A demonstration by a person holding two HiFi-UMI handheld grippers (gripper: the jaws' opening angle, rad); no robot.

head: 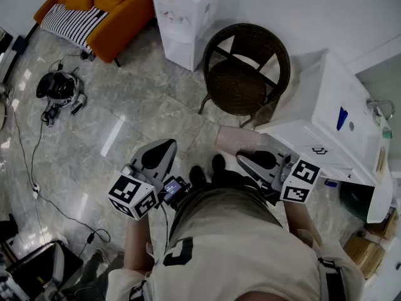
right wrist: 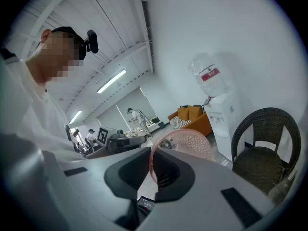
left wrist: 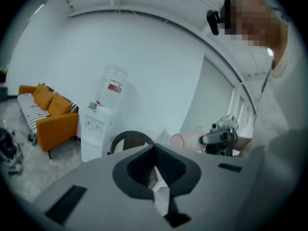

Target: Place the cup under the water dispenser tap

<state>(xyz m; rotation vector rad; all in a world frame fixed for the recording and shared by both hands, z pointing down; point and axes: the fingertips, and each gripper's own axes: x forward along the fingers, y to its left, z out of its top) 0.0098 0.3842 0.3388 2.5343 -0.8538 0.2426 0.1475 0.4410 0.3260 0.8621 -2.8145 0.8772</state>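
Observation:
A translucent pink cup [right wrist: 190,144] lies on its side in the air, its rim pinched between the jaws of my right gripper [right wrist: 150,150]; in the head view the cup [head: 237,140] juts out ahead of that gripper [head: 243,160], over the floor. The white water dispenser [head: 187,19] with a bottle on top stands against the far wall, well ahead and apart from the cup; the dispenser [right wrist: 222,113] also appears in the right gripper view. My left gripper [head: 166,145] hovers beside it at the left, jaws together and empty, its tips [left wrist: 154,149] meeting.
A dark wicker chair [head: 245,68] stands between me and the wall, right of the dispenser. A white counter [head: 338,99] with a sink runs along the right. An orange sofa [head: 103,8] sits far left; cables and a small device [head: 57,89] lie on the marble floor.

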